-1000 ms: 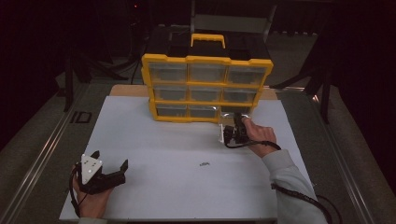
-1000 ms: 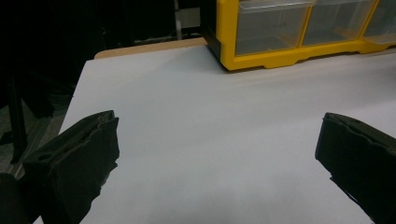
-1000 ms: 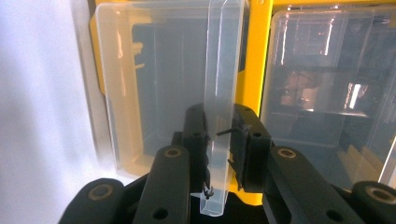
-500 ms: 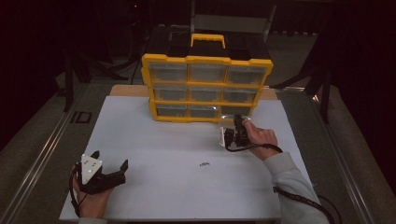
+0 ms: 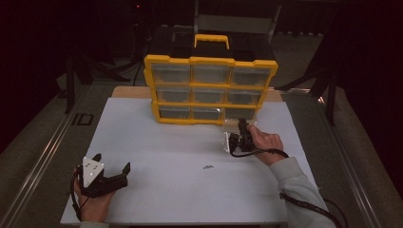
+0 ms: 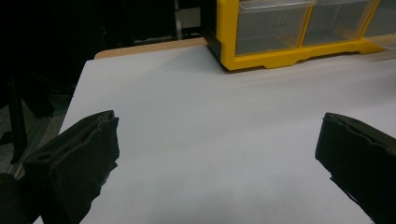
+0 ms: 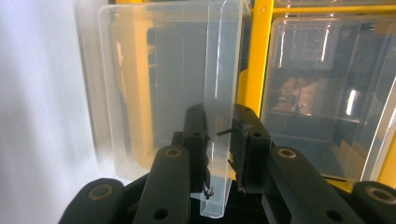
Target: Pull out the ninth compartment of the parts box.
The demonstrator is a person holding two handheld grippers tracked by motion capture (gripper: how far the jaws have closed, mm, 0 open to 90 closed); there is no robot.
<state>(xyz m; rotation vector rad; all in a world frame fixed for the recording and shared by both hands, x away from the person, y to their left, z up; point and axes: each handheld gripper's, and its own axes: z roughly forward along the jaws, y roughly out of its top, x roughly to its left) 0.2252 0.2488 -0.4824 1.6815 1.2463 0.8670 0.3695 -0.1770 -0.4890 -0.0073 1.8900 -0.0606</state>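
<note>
Not much has changed over the last second, honestly. Our right gripper (image 5: 236, 141) has only crept a touch away from the yellow organizer (image 5: 209, 90), and its jaws stay clamped on the front wall of a clear plastic drawer (image 7: 187, 93), same squeeze as before. In the right gripper view the drawer stands turned on edge, its thin wall pinched between the two black pads, with the cabinet's bottom right slot right behind it. So we reckon we're mid pull: the drawer looks to be out of its slot or nearly so, just in front of the organizer's lower right corner, above the white table (image 5: 180, 156). Can't quite tell if its back end is still inside.

Our left gripper (image 5: 110, 171) hasn't budged, parked near the front left of the table with jaws wide apart and nothing between them. There's a tiny dark speck (image 5: 207, 167) lying mid-table, too small to identify.
</note>
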